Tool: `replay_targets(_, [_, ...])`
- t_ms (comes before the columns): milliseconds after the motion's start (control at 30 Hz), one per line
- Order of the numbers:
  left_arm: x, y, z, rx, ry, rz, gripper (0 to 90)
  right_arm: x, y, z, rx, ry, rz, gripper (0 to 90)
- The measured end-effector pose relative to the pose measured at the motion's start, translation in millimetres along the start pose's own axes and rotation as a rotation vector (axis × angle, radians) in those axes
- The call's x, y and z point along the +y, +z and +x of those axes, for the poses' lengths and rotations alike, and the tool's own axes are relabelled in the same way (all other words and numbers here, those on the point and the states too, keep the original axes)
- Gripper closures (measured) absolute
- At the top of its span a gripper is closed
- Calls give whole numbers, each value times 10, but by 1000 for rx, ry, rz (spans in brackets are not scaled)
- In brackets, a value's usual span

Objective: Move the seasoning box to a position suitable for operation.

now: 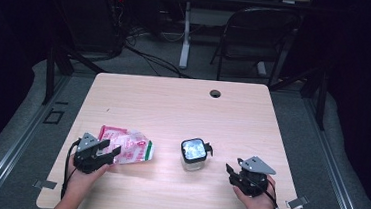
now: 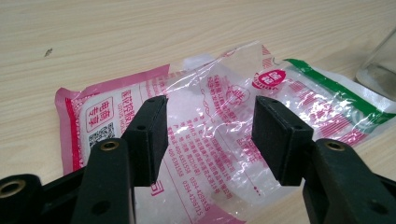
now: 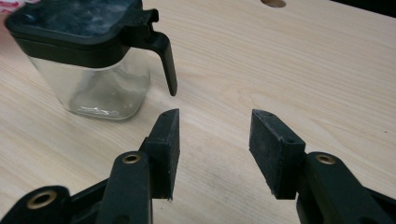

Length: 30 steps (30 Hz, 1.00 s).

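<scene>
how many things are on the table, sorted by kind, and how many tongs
plastic bags: 1, the bag with pink and green print, lying flat
glass jars: 1, the jar with a black lid, standing upright
tongs: 2, the left tongs open over the bag, the right tongs open beside the jar
total: 4

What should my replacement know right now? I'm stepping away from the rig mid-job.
Left gripper: open, fingers over the plastic pouch, not clamped.
Right gripper: open, holding nothing, short of the glass jar.
The pouch lies flat at the table's front left; the jar stands upright mid-table, black lid on.
Done: nothing gripped.
Left: probably grip the pouch and open the jar.
</scene>
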<state>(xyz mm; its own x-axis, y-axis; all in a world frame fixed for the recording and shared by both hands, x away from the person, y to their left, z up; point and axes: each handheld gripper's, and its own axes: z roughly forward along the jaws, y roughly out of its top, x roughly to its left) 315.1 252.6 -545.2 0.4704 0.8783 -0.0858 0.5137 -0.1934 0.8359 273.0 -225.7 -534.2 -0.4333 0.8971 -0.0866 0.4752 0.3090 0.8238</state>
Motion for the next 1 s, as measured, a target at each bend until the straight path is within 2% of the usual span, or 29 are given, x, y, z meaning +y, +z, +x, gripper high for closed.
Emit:
replay_targets(100, [19, 0, -9, -5, 1, -2, 471, -4, -56, -9, 10, 8, -15, 547])
replay_targets(200, [31, -8, -22, -15, 17, 3, 488, -7, -154, -64, 8, 30, -73, 574])
replay_targets(233, [31, -8, -22, -15, 17, 3, 492, -7, -154, -64, 8, 30, -73, 574])
replay_targets(267, [28, -4, -24, -19, 15, 9, 496, -9, -138, -119, 37, 69, -72, 573])
replay_targets(300, [28, -4, -24, -19, 15, 9, 498, -9, -138, -119, 37, 69, -72, 573])
replay_targets(333, [27, -3, -26, -22, 15, 8, 498, -35, -87, -163, 87, 117, -46, 573])
replay_targets(367, [27, -3, -26, -22, 15, 8, 498, -35, -87, -163, 87, 117, -46, 573])
replay_targets(400, [20, -2, -30, -25, 13, -3, 498, -59, -32, -167, 111, 144, -20, 574])
replay_targets(433, [20, -2, -30, -25, 13, -3, 498, -59, -32, -167, 111, 144, -20, 574])
replay_targets(467, [12, -15, -38, -24, 20, 1, 497, -46, -12, -144, 105, 121, 7, 578])
replay_targets(500, [12, -15, -38, -24, 20, 1, 498, -46, -12, -144, 105, 121, 7, 578])
replay_targets(533, [3, -36, -48, -24, 27, -2, 497, -22, 1, -110, 102, 91, 4, 593])
replay_targets(567, [3, -36, -48, -24, 27, -2, 497, -22, 1, -110, 102, 91, 4, 593])
replay_targets(667, [-13, -81, -48, -21, 30, -5, 497, -1, 66, -64, 130, 62, 9, 606])
replay_targets(733, [-23, -83, -42, -19, 30, -12, 497, -2, 91, -52, 136, 58, 15, 615])
replay_targets(767, [-26, -96, -37, -19, 24, -1, 497, -2, 112, -41, 133, 52, 23, 622])
replay_targets(867, [-43, -114, -23, -22, 3, -16, 498, 16, 178, -15, 148, 44, 36, 647])
replay_targets(1000, [-48, -142, -8, -17, 2, -16, 497, 32, 239, 5, 156, 32, 49, 650])
